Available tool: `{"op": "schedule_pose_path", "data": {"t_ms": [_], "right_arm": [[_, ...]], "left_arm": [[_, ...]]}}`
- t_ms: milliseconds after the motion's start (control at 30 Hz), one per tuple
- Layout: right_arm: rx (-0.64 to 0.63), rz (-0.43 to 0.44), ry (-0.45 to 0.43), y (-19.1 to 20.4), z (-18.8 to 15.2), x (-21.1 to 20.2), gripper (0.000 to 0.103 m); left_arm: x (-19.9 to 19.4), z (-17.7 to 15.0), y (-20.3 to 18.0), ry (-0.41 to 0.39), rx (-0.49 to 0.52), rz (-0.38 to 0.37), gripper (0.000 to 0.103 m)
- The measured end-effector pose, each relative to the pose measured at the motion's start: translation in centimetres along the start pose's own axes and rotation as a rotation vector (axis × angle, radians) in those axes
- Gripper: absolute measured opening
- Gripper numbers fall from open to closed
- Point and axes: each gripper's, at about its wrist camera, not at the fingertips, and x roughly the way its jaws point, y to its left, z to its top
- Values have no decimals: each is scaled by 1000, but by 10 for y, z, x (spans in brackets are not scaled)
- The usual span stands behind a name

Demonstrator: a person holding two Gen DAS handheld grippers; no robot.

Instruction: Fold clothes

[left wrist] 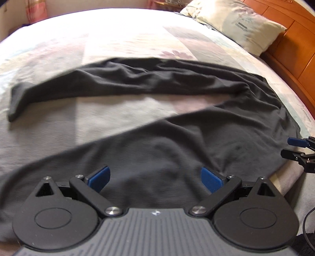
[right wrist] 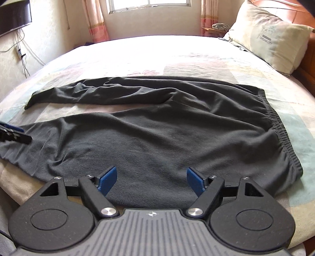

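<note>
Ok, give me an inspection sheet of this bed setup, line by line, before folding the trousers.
Surface: bed with pale patchwork cover.
Job's things: dark trousers spread flat, legs apart, waistband toward the headboard side.
Clutter: pillow at the bed's head.
Grippers: left tongs and right tongs open over the near trouser leg, holding nothing.
Cables: wires on the wall; black cable beside the bed.
Surroundings: window, pink curtains, wooden headboard.
</note>
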Motion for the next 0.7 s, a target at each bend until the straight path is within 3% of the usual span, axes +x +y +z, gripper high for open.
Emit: {"op": "schedule_pose_path", "data": {"t_ms": [133,400,600,700], "right_arm": [[31,6,-17,-16,-1,-4,82],[16,-45,-62,-38,29,17,82],[-26,-87,-25,-45,65,51,82],[-75,-83,-5,-40,77,71,82]], "left_arm": [[1,4,-17,2,-24,12,98],[-1,31,-84,-87,71,-61,99],[41,16,-90,-11,-57,-116,99],[43,3,-78,-14,-135,-146,99]]}}
